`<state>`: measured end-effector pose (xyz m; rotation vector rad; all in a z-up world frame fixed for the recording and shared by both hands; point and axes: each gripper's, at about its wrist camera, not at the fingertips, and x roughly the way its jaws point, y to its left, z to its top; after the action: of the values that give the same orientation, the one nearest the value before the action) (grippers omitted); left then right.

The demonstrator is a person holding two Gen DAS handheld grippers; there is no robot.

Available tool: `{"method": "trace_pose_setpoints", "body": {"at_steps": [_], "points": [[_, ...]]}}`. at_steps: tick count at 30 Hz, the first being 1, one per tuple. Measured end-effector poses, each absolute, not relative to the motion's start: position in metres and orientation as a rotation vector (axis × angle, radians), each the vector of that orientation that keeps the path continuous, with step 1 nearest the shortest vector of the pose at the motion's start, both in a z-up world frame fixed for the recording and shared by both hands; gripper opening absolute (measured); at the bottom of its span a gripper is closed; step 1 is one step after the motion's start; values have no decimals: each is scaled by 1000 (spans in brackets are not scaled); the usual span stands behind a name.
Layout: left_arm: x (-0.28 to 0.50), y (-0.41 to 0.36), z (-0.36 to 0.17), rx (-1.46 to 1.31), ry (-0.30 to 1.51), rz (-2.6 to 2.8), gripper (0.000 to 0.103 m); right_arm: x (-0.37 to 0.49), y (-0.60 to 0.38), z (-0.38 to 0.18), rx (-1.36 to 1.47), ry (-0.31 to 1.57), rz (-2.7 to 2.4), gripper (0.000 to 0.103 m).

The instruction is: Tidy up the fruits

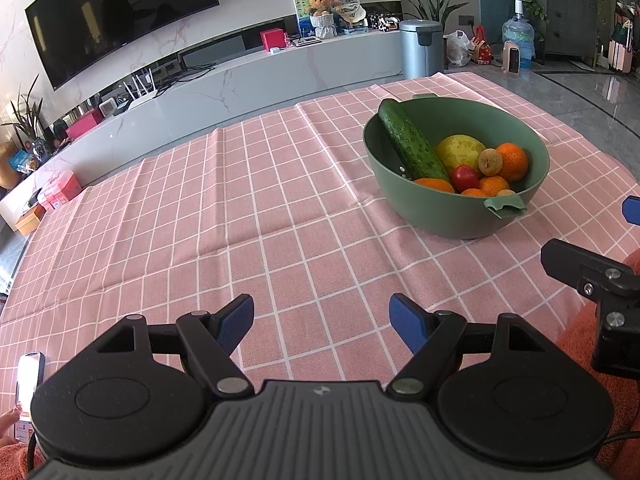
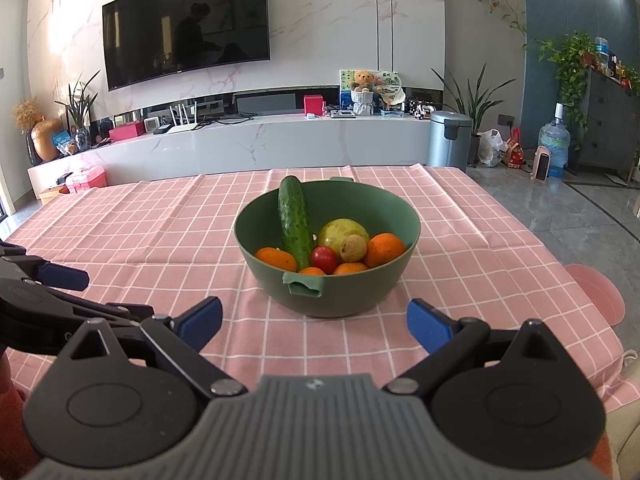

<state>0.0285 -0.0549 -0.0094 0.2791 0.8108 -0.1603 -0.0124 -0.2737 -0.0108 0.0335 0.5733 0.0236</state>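
A green bowl (image 2: pixel 384 216) stands on the pink checked tablecloth (image 2: pixel 160 232). In it a cucumber (image 2: pixel 295 220) leans upright against the rim beside a yellow-green fruit (image 2: pixel 340 230), several oranges (image 2: pixel 385 249), a red tomato (image 2: pixel 324 258) and a small brown fruit (image 2: pixel 354 247). My right gripper (image 2: pixel 314 322) is open and empty, just in front of the bowl. My left gripper (image 1: pixel 322 322) is open and empty, low over the cloth, with the bowl (image 1: pixel 376 148) ahead to its right. The cucumber (image 1: pixel 412 144) shows there too.
A pink round plate (image 2: pixel 600 292) lies at the table's right edge. A phone (image 1: pixel 28 392) lies at the near left. The right gripper's body (image 1: pixel 592 280) sits beside my left one. Beyond the table are a TV cabinet and a metal bin (image 2: pixel 448 140).
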Motion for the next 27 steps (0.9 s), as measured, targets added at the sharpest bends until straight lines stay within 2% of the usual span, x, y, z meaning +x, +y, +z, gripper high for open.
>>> {"method": "trace_pose_setpoints", "body": {"at_steps": [27], "points": [[29,-51,-7,277,810,-131,90,-10,-274,-15,31,586,28,95]]}}
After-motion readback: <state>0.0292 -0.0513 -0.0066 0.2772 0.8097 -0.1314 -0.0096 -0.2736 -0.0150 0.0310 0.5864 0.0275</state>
